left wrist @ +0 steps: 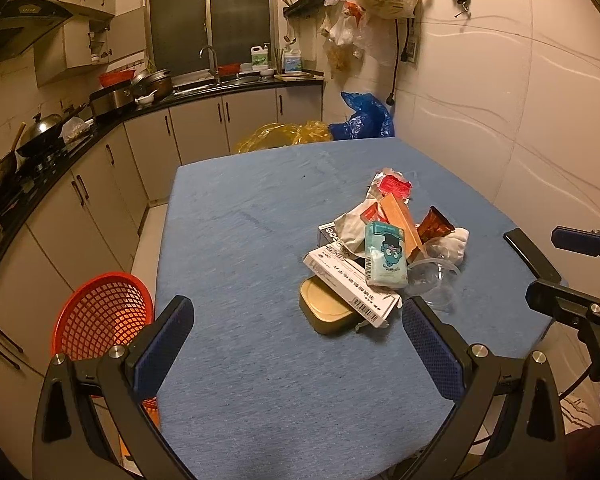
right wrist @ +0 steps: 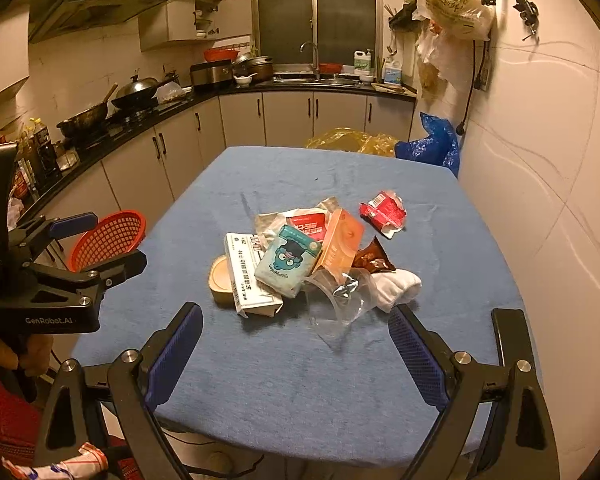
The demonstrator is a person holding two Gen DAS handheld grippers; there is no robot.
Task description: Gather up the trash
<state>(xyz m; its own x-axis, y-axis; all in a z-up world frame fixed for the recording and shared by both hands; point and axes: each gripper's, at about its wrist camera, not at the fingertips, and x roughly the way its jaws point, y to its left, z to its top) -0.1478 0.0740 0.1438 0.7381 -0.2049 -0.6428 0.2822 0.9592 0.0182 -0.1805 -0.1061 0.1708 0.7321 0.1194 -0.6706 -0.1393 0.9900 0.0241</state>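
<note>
A heap of trash lies on the blue table (left wrist: 240, 240) (right wrist: 268, 380): a teal tissue pack (left wrist: 385, 261) (right wrist: 289, 262), a white medicine box (left wrist: 350, 286) (right wrist: 248, 276), a tan tin lid (left wrist: 326, 306) (right wrist: 220, 278), an orange carton (left wrist: 402, 220) (right wrist: 340, 240), a red wrapper (left wrist: 394, 184) (right wrist: 382, 212), a brown wrapper (left wrist: 434, 226) (right wrist: 374, 260), a clear plastic cup (left wrist: 436, 278) (right wrist: 336, 304) and a white wad (right wrist: 396, 286). My left gripper (left wrist: 296, 344) hovers open near the table's front, short of the heap. My right gripper (right wrist: 296, 354) is open too, just before the cup.
A red mesh basket (left wrist: 104, 316) (right wrist: 110, 238) stands off the table's left edge. Yellow and blue plastic bags (left wrist: 364, 118) (right wrist: 432, 144) sit beyond the far edge. A tiled wall runs along the right; kitchen counters line the left and back.
</note>
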